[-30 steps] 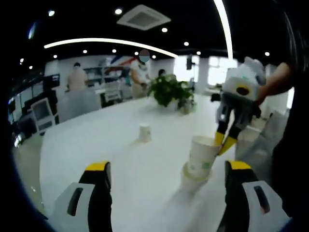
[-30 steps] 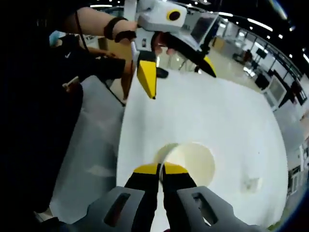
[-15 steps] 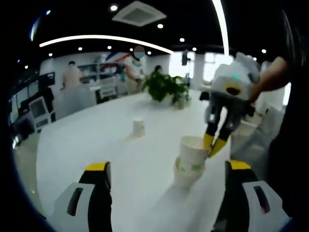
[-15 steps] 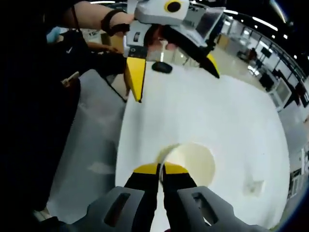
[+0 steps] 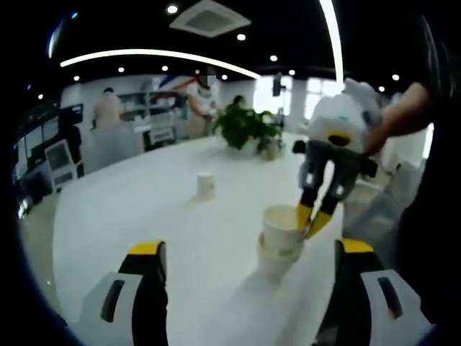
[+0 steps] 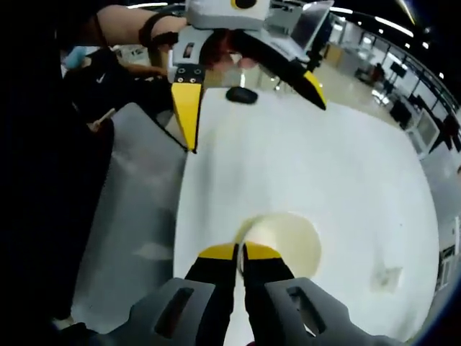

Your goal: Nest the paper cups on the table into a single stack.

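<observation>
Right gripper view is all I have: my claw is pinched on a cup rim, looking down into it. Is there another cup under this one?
Observer: Yes. In the left gripper view the held cup sits partly inside a lower cup standing on the table.
Operator: Any cups left to collect?
Observer: One single cup stands alone farther out on the table, apart from the stack.
Operator: Is the left claw carrying anything?
Observer: No. The left claw is open, its jaws wide apart, with the stack ahead of it; your right claw is shut on the held cup's rim.
</observation>
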Demonstrator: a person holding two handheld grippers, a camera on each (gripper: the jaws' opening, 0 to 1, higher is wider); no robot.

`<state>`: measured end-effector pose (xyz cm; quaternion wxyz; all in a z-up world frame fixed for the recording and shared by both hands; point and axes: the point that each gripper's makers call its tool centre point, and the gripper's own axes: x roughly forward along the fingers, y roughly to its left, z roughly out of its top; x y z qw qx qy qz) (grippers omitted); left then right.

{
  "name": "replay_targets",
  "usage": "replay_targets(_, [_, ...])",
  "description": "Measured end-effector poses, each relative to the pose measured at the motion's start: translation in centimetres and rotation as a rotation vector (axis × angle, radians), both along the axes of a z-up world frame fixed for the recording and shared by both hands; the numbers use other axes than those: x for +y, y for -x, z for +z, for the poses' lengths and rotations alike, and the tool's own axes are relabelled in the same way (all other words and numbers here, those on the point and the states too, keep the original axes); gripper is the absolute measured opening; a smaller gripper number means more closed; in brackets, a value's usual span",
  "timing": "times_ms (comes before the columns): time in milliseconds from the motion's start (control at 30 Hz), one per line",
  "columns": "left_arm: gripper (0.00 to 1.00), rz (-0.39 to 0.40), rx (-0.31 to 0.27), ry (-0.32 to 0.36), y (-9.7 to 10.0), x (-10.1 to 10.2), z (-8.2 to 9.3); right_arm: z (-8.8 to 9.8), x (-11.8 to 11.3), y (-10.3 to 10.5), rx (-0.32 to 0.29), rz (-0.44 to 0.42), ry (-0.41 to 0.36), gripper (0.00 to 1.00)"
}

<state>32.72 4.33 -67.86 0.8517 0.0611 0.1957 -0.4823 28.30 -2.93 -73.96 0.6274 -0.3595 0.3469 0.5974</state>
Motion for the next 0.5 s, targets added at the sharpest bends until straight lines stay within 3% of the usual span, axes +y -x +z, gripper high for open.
replay_targets(500, [0.95, 0.004, 0.005, -0.001, -0.1, 0.0, -0.3, -1.3, -0.1, 0.9, 0.029, -0.009, 0.004, 0.01])
